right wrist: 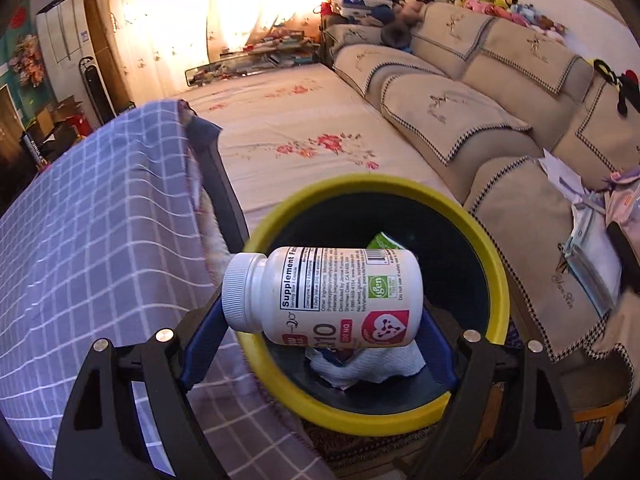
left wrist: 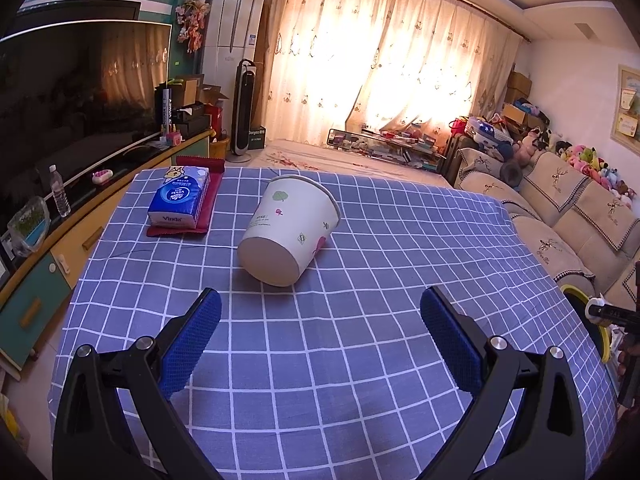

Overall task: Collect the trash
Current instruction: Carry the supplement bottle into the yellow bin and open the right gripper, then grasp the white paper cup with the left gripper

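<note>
My right gripper (right wrist: 322, 336) is shut on a white supplement bottle (right wrist: 332, 296), gripped end to end, cap against the left pad. The bottle hangs sideways over a black bin with a yellow rim (right wrist: 360, 416). Inside the bin lie crumpled white paper (right wrist: 368, 364) and a green wrapper (right wrist: 382, 242). In the left wrist view a paper cup (left wrist: 288, 228) with small prints lies on its side on the blue checked tablecloth (left wrist: 360, 360). My left gripper (left wrist: 320, 296) hovers open just in front of the cup, with nothing between its fingers.
A blue tissue pack (left wrist: 180, 200) rests on a dark red packet (left wrist: 212, 196) at the table's far left. The bin stands off the table's right edge, its rim (left wrist: 588, 320) showing there. A beige sofa (right wrist: 480, 120) lies beyond it and a TV cabinet (left wrist: 80, 232) runs along the left.
</note>
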The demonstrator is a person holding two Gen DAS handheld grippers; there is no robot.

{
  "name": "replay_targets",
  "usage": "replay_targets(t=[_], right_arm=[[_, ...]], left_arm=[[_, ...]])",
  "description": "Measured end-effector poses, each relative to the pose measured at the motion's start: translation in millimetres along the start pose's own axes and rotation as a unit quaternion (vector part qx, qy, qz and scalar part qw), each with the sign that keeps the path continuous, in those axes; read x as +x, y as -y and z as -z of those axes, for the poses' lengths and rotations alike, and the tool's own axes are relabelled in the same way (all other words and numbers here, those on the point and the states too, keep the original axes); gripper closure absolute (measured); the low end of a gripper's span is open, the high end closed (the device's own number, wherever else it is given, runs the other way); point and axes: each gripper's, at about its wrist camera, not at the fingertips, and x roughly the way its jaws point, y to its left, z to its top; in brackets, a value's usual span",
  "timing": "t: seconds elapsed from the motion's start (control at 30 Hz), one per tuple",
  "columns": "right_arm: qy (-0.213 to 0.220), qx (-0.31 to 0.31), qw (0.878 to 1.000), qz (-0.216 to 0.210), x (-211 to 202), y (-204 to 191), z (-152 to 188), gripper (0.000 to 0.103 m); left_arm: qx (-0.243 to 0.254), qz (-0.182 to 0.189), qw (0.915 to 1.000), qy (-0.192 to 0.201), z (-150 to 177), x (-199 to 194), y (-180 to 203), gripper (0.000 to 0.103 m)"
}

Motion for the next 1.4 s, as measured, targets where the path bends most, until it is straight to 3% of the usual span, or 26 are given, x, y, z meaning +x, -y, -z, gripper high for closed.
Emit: replay_targets(t=[0.07, 0.17, 0.3, 0.63, 0.87, 1.03, 1.17, 1.4], right_arm=[[-0.018, 0.015, 1.000, -0.008, 9, 7, -1, 0.023], [0.001, 0.014, 1.000, 0.009, 0, 10, -1, 0.020], [0.018, 0.012, 1.000, -0.009, -15, 2, -2, 0.020], [0.112, -0.027, 0.987, -0.111, -57, -64, -6, 0.016], [0.167, -0.062, 0.974, -0.136, -65, -97, -3, 0.013], [0.178, -0.050, 0.969, -0.161, -66, -92, -2, 0.012], [0.171, -0.059, 0.970, -0.163, -65, -97, -1, 0.012], [0.167, -0.069, 0.969, -0.170, -65, -103, 2, 0.012]], left_arm=[[0.000, 0.000, 1.0000, 0.000, 0, 0, 0, 0.005], [-0.001, 0.002, 1.0000, -0.002, 1, 1, 0, 0.005], [0.000, 0.005, 1.0000, -0.004, 2, 1, 0, 0.005], [0.009, 0.001, 0.9999, -0.013, 1, 4, 9, 0.005], [0.047, -0.034, 0.9977, -0.034, -32, 13, 16, 0.005], [0.063, -0.036, 0.9949, -0.070, -57, 49, 14, 0.005], [0.058, -0.034, 0.9919, -0.107, -62, 83, 7, 0.005], [0.058, -0.043, 0.9883, -0.134, -68, 121, -1, 0.005]])
